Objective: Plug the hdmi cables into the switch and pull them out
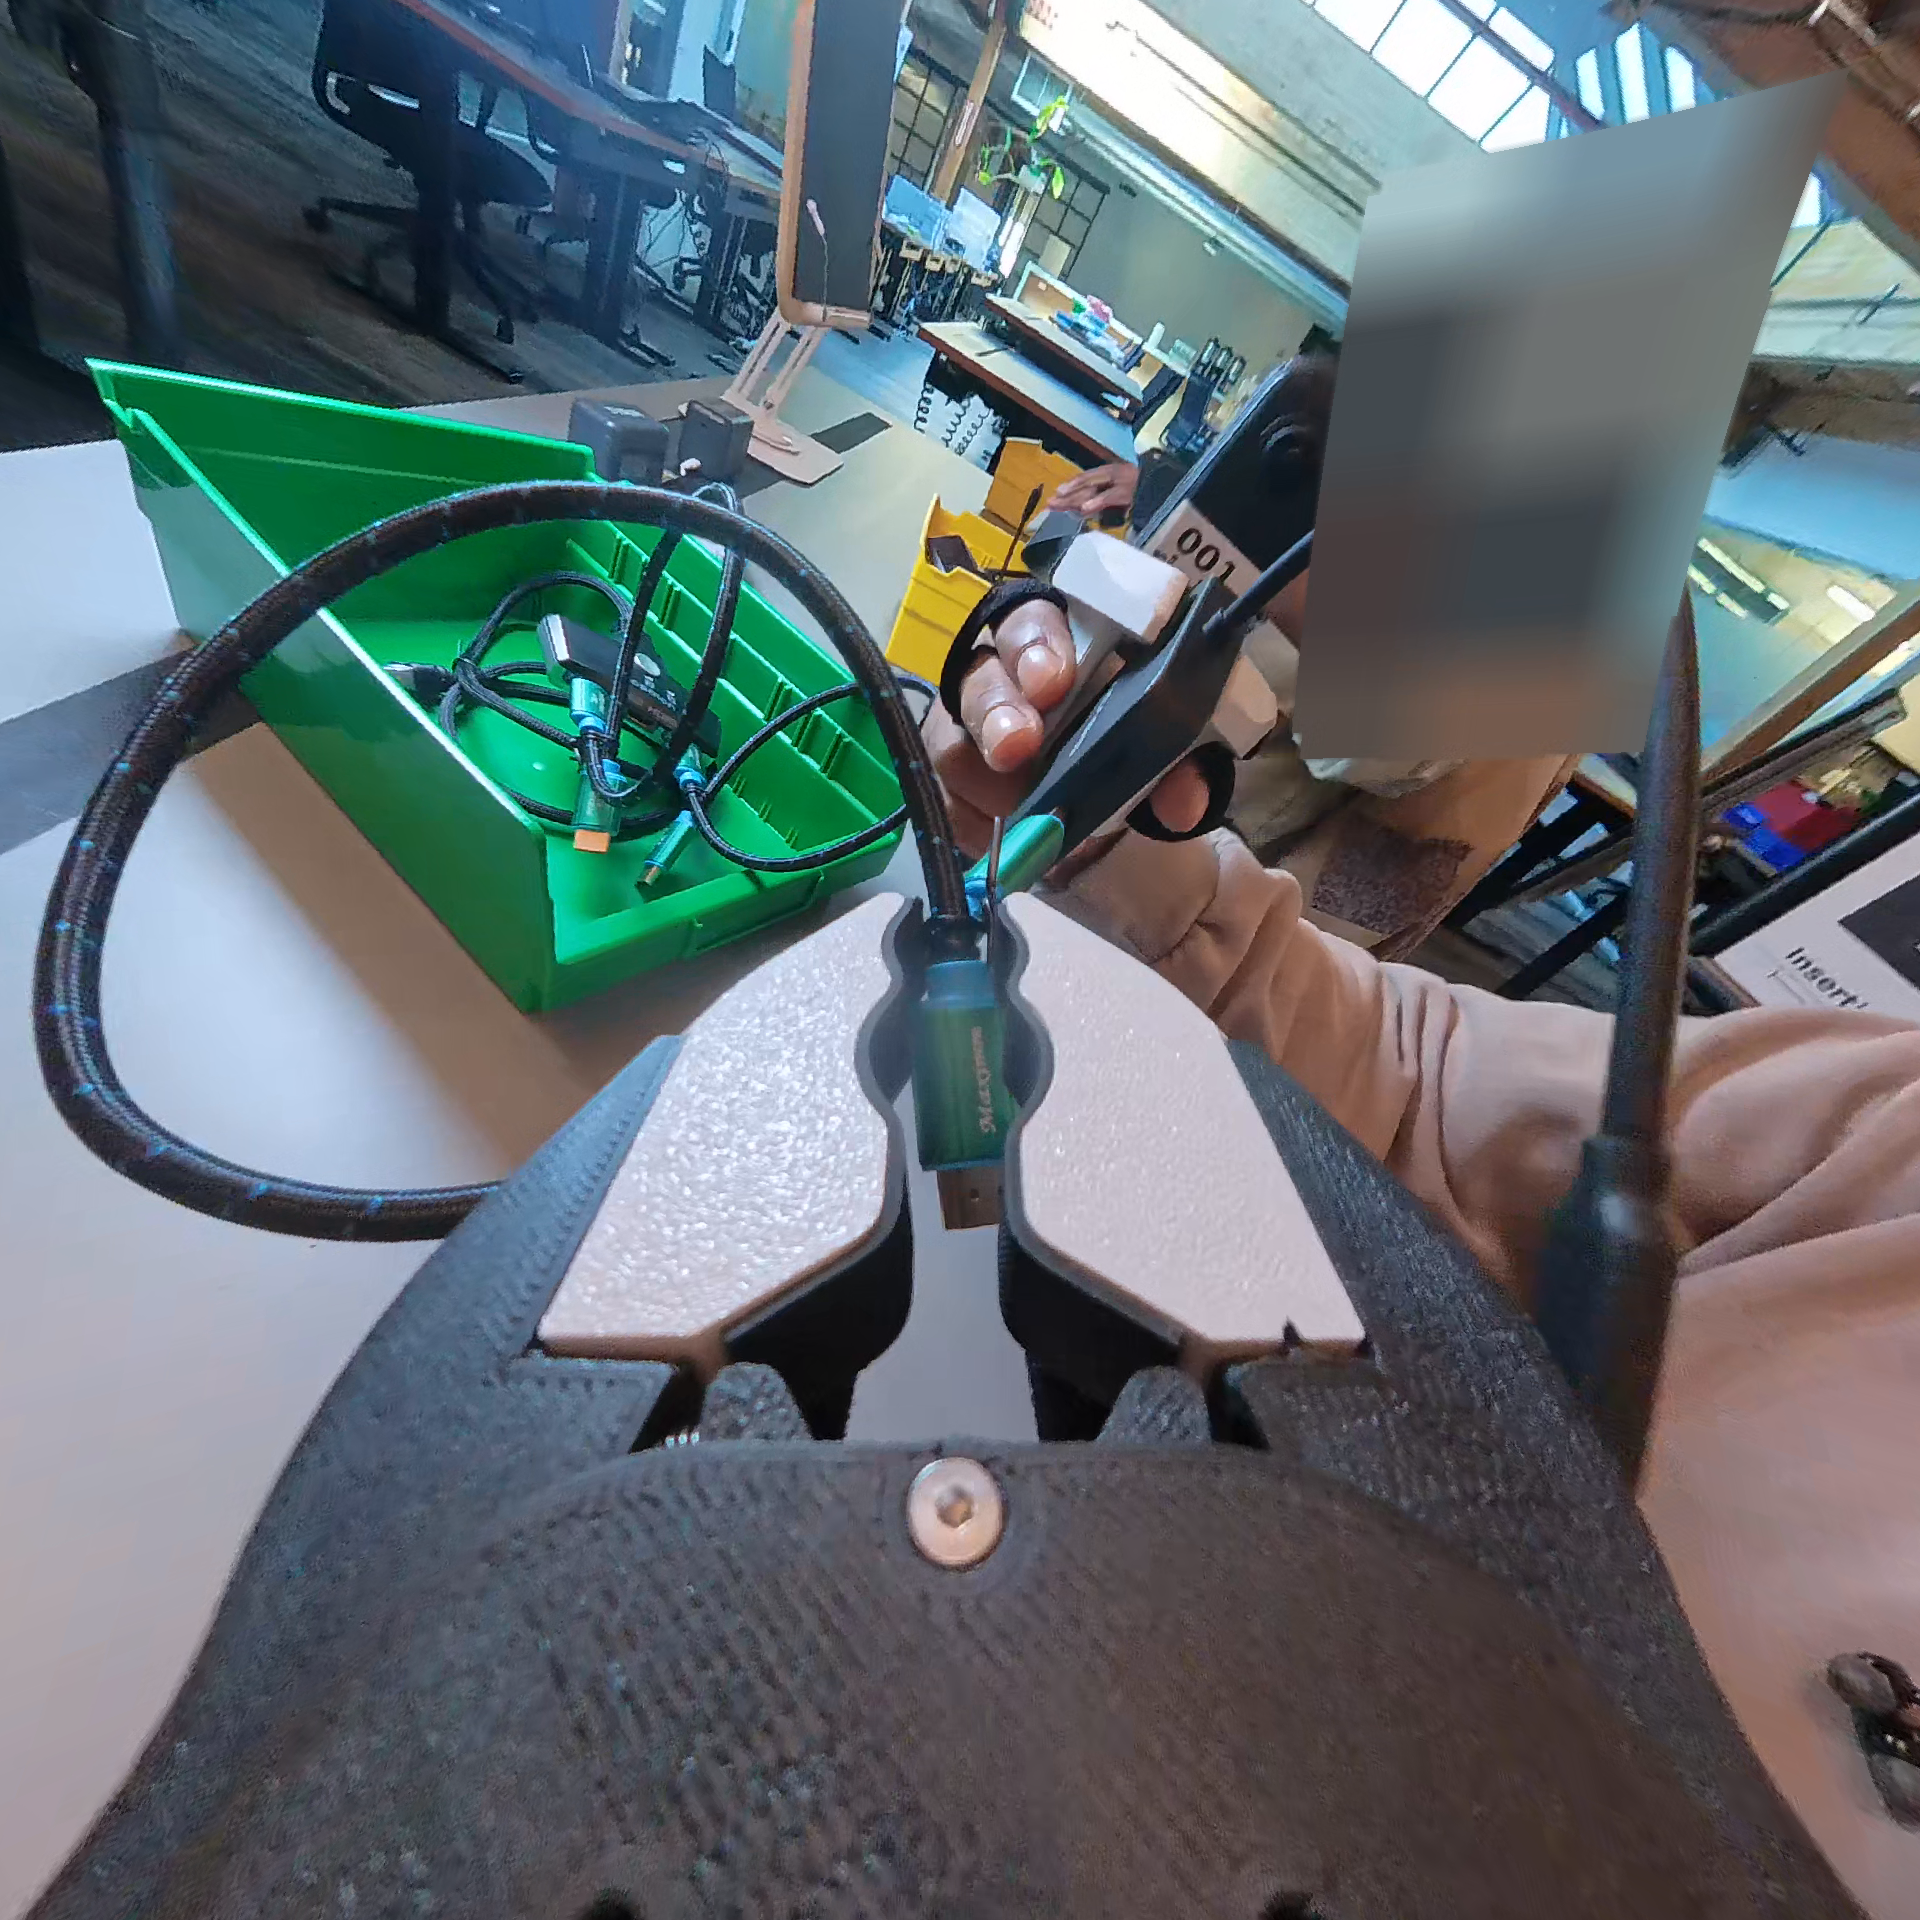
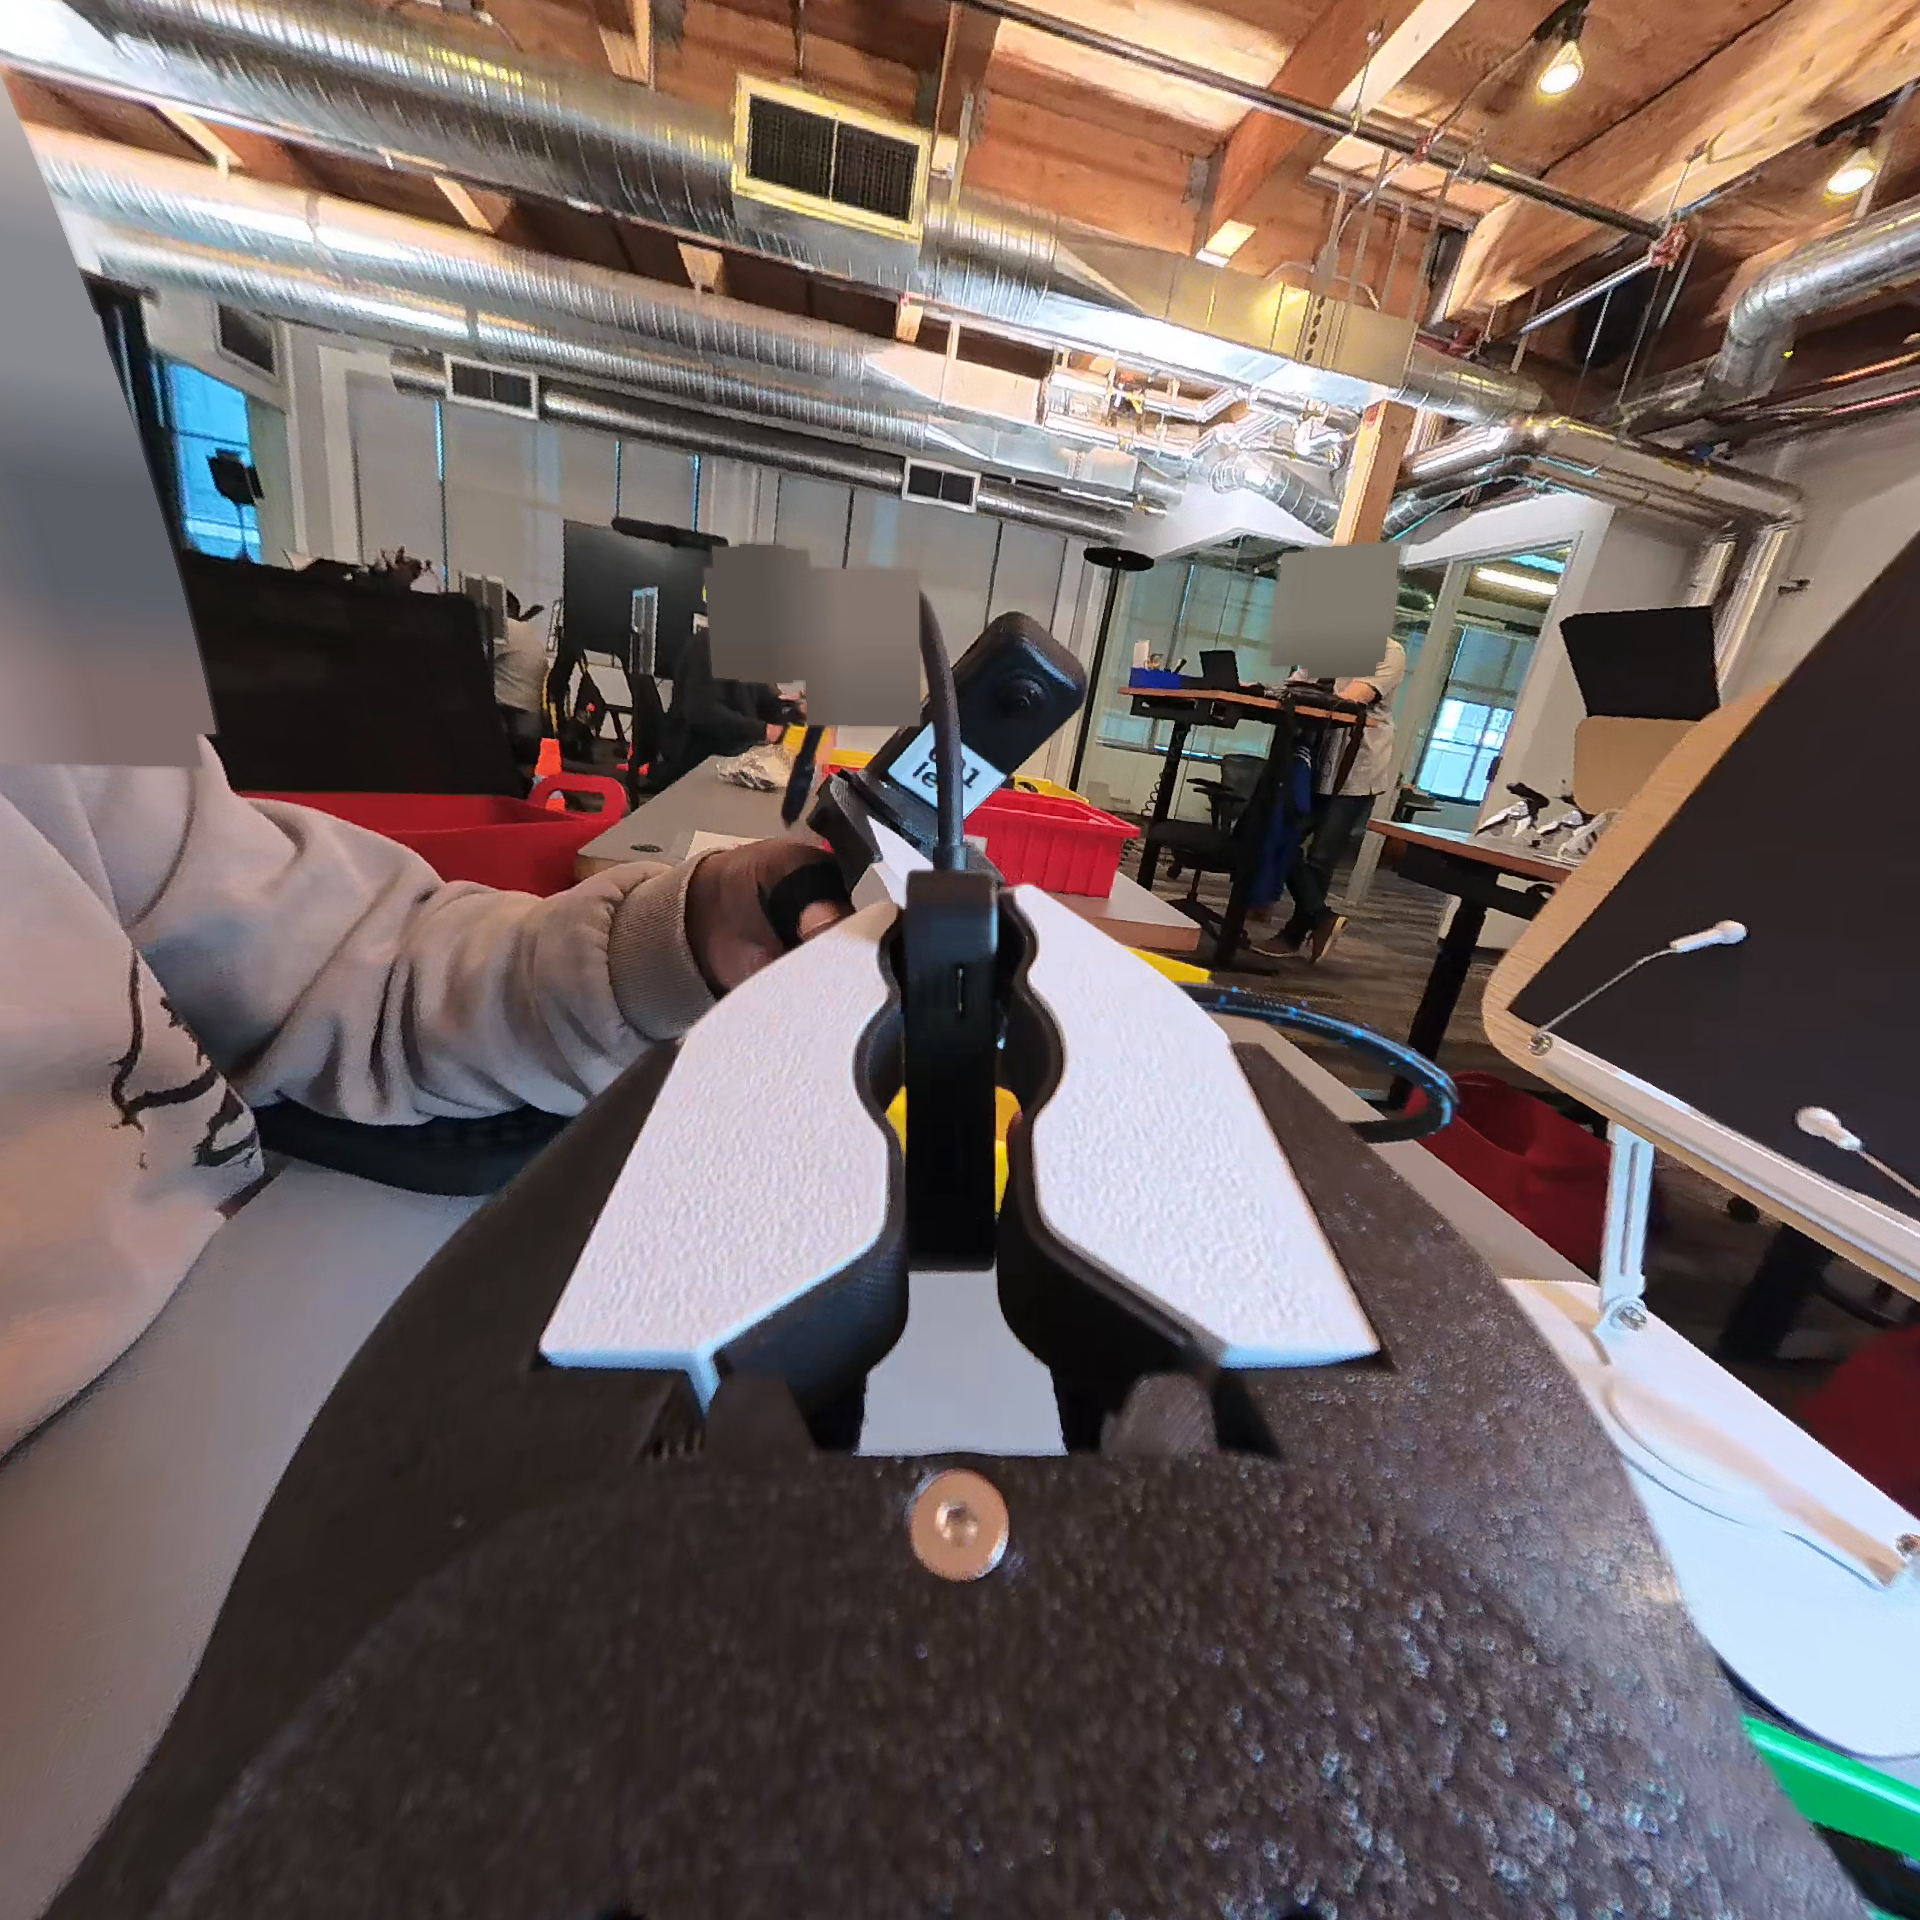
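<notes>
The green HDMI plug is clamped at frame centre by the left gripper, its metal tip kept exposed, apparently for insertion. The black switch is clamped edge-on by the right gripper, evidently to steady it. Spare cables are left in the green bin on the table, upper left.

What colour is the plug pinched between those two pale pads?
Metallic green plug, on a black braided cable flecked blue; clearest in the left wrist view.

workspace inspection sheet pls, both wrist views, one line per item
surface: pale grey table, bare near the claws
job's things: green HDMI plug in left claw; black switch in right claw
clutter: green bin of spare cables; yellow bin
grippers: both shut on their items
cables: braided black cable loops from the plug over the table
surroundings: open workshop, desks, ceiling ducts, people behind
</notes>
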